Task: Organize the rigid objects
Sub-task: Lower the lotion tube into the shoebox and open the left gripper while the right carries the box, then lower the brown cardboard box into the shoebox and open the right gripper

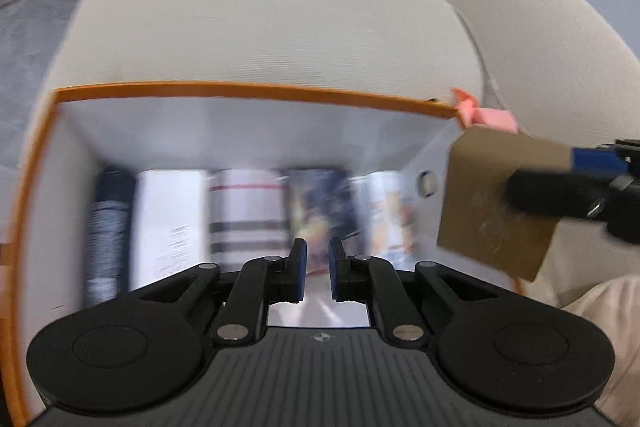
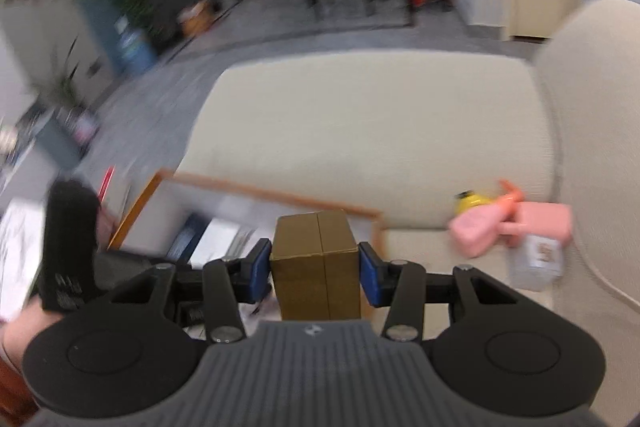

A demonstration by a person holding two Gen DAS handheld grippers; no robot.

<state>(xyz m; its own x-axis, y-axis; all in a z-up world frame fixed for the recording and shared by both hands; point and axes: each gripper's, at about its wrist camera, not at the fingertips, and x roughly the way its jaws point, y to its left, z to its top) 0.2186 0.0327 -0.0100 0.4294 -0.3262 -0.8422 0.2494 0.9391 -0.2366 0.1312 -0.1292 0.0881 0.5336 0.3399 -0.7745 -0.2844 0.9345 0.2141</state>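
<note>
Clamped between the right gripper (image 2: 316, 269) pads, the gold box (image 2: 316, 259) is held above the orange-rimmed bin's (image 1: 256, 91) right corner. Left gripper (image 1: 317, 269) hangs nearly closed, nothing gripped. Room is seen at the bin's right; the rim should be cleared first.

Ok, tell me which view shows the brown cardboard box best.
The right wrist view: the brown cardboard box sits centred, clamped in the right gripper, with two faces visible. The left wrist view shows only one flat side near the right edge, partly covered by that gripper.
</note>
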